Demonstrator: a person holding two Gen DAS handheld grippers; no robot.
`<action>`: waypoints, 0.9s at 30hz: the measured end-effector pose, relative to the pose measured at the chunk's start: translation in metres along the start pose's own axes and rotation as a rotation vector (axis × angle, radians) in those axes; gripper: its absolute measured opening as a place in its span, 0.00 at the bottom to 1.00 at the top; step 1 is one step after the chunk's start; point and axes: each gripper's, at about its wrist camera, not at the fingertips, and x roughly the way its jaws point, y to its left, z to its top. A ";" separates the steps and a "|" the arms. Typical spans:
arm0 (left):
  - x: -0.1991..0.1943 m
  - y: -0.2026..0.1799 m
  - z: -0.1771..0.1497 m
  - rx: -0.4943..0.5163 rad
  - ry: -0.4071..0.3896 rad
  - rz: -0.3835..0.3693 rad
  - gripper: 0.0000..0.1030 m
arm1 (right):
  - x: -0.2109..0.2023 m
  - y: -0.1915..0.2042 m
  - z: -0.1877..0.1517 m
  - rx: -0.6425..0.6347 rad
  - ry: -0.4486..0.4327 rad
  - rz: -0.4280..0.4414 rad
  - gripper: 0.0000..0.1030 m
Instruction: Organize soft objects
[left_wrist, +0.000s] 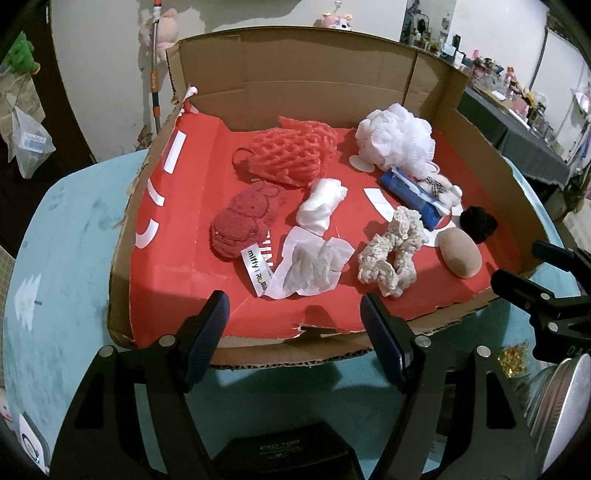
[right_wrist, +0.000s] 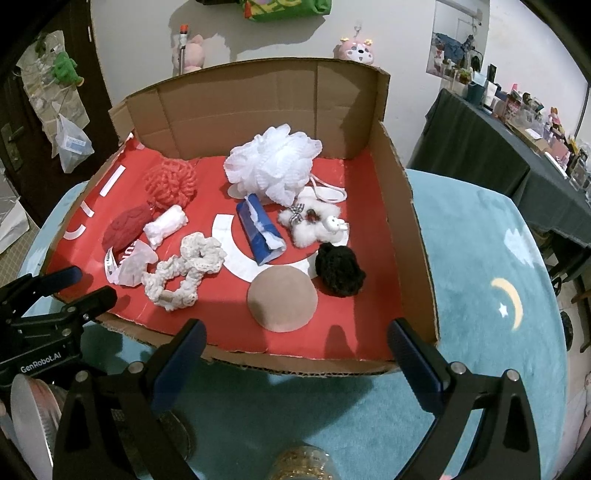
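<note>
A cardboard box (left_wrist: 122, 295) with a red floor holds several soft things: a red foam net (left_wrist: 291, 155), a white bath pouf (left_wrist: 395, 138), a red plush (left_wrist: 240, 221), a white wad (left_wrist: 321, 205), a crumpled tissue (left_wrist: 314, 267), a cream scrunchie (left_wrist: 391, 251), a tan sponge (left_wrist: 461, 256), a black pom-pom (left_wrist: 478, 221) and a blue tissue pack (left_wrist: 413, 195). My left gripper (left_wrist: 295, 332) is open and empty at the box's near edge. My right gripper (right_wrist: 295, 354) is open and empty, just in front of the tan sponge (right_wrist: 282, 299).
The box sits on a teal cloth-covered table (right_wrist: 480, 295). A metal tin (left_wrist: 561, 398) and gold bits (left_wrist: 511, 360) lie near the right gripper. A white fluffy scrunchie (right_wrist: 314, 221) lies by the pouf (right_wrist: 273, 162). A cluttered dark table (right_wrist: 498, 147) stands at right.
</note>
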 end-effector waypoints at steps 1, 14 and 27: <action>0.000 0.000 0.000 -0.001 -0.001 0.000 0.70 | 0.000 0.000 0.000 0.000 -0.001 0.000 0.97; -0.001 0.000 0.000 0.006 -0.006 0.004 0.70 | 0.001 0.000 0.001 -0.006 -0.007 -0.005 0.97; -0.001 -0.001 0.000 0.006 -0.010 0.005 0.70 | 0.001 0.000 0.001 -0.003 -0.010 -0.004 0.97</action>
